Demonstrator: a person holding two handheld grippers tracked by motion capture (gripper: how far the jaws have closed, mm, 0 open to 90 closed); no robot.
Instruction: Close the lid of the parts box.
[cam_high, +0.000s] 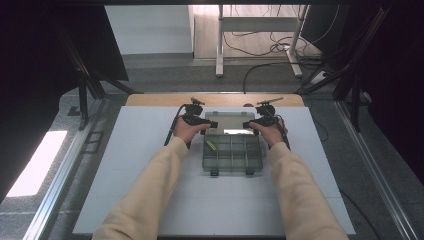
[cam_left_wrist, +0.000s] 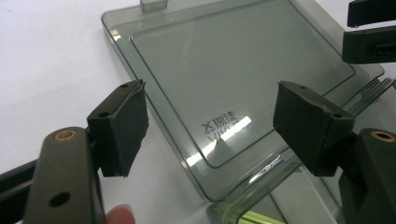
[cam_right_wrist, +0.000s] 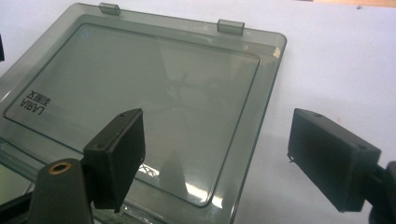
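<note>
A smoky clear compartment box (cam_high: 232, 156) lies open on the white table (cam_high: 150, 150), its lid (cam_high: 230, 121) folded flat on the far side. A thin yellow-green item (cam_high: 211, 145) rests in a left compartment. My left gripper (cam_high: 212, 124) hovers at the lid's left edge and my right gripper (cam_high: 246, 125) at its right edge. In the left gripper view the open left gripper (cam_left_wrist: 210, 121) straddles the lid (cam_left_wrist: 224, 70) corner near the hinge, with the right gripper (cam_left_wrist: 371, 32) beyond. In the right gripper view the open right gripper (cam_right_wrist: 217, 149) straddles the lid (cam_right_wrist: 140, 93) edge.
A wooden strip (cam_high: 215, 100) borders the table's far edge. Beyond it stand white desk legs (cam_high: 219, 45) and floor cables (cam_high: 270, 47). Black frame struts (cam_high: 85, 90) flank both sides. Two latch tabs (cam_right_wrist: 230, 26) stick out of the lid's far edge.
</note>
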